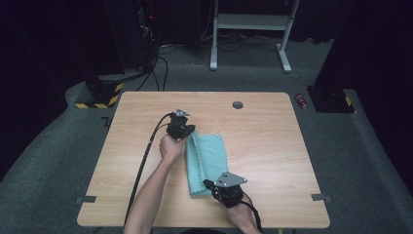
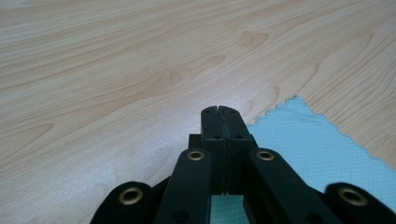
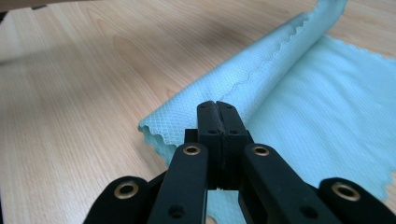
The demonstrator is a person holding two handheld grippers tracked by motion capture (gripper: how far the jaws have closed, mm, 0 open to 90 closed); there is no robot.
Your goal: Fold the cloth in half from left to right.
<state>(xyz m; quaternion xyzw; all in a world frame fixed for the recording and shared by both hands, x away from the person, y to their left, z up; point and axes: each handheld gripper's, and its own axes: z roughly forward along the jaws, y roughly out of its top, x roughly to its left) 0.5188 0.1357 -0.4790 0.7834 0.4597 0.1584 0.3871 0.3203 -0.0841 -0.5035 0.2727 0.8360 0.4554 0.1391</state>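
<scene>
— Cloth, the blue-green one, where is it?

— It lies on the tabletop, near the middle, closer to the person's side. Its left edge is lifted and rolled over toward the rest of it.

— Who lifts that edge?

— Two grippers do. The left gripper is at the far corner of the lifted edge. The right gripper is at the near corner.

— Are the jaws wide apart?

— No. In the left gripper view the two black jaws are pressed tight together, with cloth under them and beside them. In the right gripper view the jaws are also squeezed tight, and the cloth's wavy edge curls up just past them.

— Do they pinch the cloth?

— It looks so in the high view, because the edge stands up between the two grippers.

— What else is there?

— A small grey round spot sits near the tabletop's far edge.
</scene>
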